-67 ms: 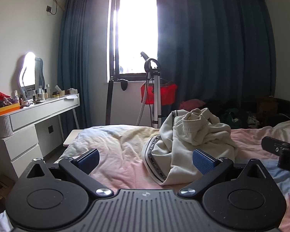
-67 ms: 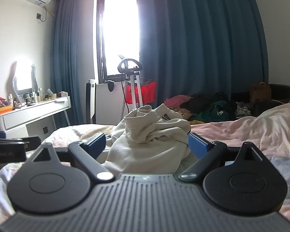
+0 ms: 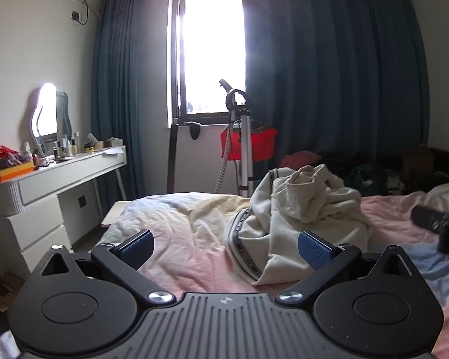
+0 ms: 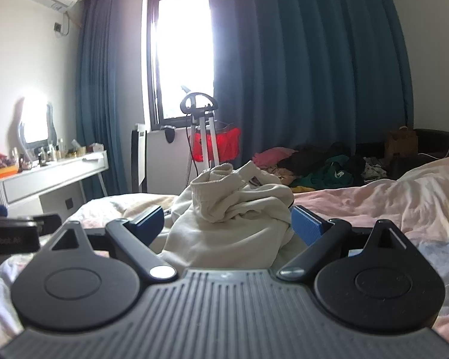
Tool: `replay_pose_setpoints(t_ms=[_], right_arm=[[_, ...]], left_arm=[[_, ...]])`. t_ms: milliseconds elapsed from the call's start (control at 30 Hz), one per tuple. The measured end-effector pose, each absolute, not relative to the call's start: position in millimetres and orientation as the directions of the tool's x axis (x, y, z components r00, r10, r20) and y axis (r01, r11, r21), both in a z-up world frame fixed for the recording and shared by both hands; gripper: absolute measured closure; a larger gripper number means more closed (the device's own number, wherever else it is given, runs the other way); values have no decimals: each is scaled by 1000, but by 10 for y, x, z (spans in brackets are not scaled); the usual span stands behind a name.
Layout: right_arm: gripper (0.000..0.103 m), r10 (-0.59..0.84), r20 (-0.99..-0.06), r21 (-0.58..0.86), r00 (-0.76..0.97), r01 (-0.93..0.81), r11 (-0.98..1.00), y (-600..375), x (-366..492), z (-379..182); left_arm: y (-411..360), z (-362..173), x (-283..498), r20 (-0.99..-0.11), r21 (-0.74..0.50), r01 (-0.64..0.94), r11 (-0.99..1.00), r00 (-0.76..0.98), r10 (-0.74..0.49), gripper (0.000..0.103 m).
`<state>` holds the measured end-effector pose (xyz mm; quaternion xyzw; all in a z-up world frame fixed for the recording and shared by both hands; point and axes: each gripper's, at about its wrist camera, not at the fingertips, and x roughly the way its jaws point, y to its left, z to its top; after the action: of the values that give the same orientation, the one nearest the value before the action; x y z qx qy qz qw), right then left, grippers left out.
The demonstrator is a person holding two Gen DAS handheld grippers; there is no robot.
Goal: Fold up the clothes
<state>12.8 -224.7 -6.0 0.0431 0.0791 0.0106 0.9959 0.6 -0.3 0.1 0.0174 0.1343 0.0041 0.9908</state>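
A crumpled cream sweatshirt with a dark patterned band lies heaped on the pink bed sheet. My left gripper is open, its blue pads wide apart, hovering near the garment's left front edge with nothing between them. In the right wrist view the same sweatshirt fills the space just ahead of my right gripper, which is open; the cloth sits between the blue pads but they do not press on it. The right gripper's body shows at the left view's right edge.
A white dresser with a mirror and bottles stands on the left. A garment steamer stand with a red bag is behind the bed. A pile of dark and pink clothes lies by the blue curtains.
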Motion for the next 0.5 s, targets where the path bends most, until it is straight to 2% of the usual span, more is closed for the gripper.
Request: replay_pose_setpoints(t_ms=[200, 300, 500], right_arm=[[10, 32, -138, 112, 990, -16, 994, -2263, 142, -93], [10, 27, -167, 95, 986, -11, 995, -2208, 208, -83], [10, 27, -158, 96, 987, -12, 995, -2247, 127, -63]], left_arm=[[-10, 2, 19, -272, 49, -9, 999, 962, 22, 0], [-13, 2, 26, -274, 55, -12, 998, 961, 27, 0], [1, 17, 32, -279, 57, -17, 998, 960, 32, 0]])
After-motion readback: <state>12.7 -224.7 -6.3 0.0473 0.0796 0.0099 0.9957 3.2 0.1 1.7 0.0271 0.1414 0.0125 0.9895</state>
